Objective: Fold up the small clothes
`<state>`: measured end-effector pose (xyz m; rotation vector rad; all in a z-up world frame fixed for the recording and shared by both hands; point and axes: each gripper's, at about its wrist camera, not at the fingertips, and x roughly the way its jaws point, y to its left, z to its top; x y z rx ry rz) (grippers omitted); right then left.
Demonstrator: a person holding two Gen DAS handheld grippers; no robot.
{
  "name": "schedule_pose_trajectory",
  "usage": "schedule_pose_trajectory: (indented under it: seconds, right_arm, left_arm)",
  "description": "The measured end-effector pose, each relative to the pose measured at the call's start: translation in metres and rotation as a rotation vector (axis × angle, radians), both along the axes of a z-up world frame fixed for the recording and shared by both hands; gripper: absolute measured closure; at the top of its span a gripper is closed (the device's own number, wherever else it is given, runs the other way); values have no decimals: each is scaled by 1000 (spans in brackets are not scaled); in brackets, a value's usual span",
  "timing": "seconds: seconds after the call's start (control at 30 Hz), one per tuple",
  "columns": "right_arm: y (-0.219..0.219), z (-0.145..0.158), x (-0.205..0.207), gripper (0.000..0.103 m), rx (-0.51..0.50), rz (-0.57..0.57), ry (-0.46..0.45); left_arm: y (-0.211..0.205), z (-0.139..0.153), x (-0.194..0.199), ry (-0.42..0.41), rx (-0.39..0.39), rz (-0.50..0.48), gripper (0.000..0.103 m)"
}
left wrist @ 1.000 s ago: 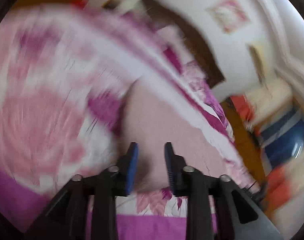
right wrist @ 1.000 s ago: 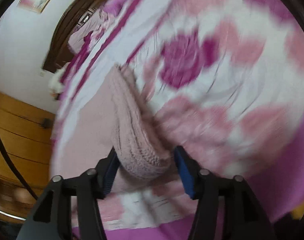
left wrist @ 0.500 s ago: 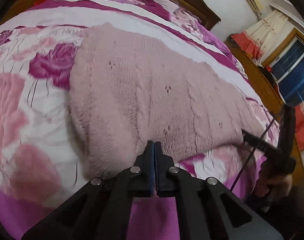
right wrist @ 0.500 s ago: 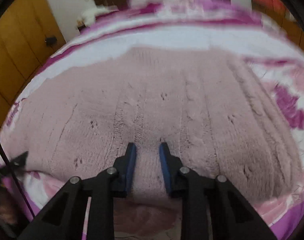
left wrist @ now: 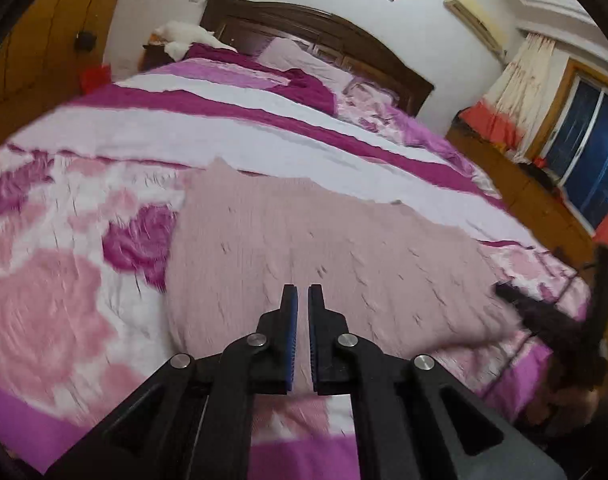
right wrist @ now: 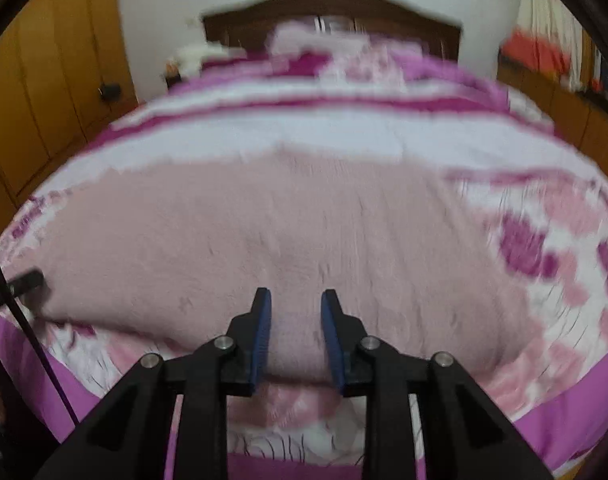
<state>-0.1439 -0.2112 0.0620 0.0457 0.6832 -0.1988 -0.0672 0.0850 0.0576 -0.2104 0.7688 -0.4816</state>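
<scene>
Soft, limp knit (left wrist: 304,256) is lying ahead of both empty grippers: left (left wrist: 302,300) nearly together, right (right wrist: 295,306) slightly apart, having just reopened; pinching its near hem looks best.

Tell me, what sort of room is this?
A home bedroom, almost certainly: a large bed with a floral pink cover, a dark wooden headboard, and a curtained window beside it.

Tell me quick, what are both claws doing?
Left claw: closed, empty.
Right claw: open, just opened a little, nothing pinched; pink sweater underneath.

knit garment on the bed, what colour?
Pale pink cable-knit garment, clearest in the left wrist view.
</scene>
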Motion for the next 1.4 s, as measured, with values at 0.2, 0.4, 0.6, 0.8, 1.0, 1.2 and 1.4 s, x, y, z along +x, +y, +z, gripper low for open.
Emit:
schedule_pose_trajectory:
  seconds: [0.2, 0.4, 0.6, 0.8, 1.0, 1.2, 1.4]
  right_arm:
    - [-64, -42, 35, 72, -69, -188, 221]
    - [-52, -37, 33, 71, -202, -204, 190]
    - [-47, -12, 7, 64, -201, -300, 175]
    - [-65, -32, 21, 38, -119, -383, 336]
    - [-49, -2, 7, 37, -110, -367, 268]
    - [-7, 49, -9, 23, -124, -254, 113]
    - [55, 100, -6, 9, -56, 50, -48]
  left_arm:
    - [17, -45, 28, 180, 13, 50, 103]
    - [18, -46, 26, 155, 37, 56, 103]
    - [19, -45, 24, 152, 22, 52, 103]
    - [31, -44, 24, 192, -49, 43, 103]
    - [44, -35, 5, 152, -48, 44, 103]
    - [49, -28, -3, 133, -41, 60, 103]
    - [50, -31, -3, 129, -38, 82, 103]
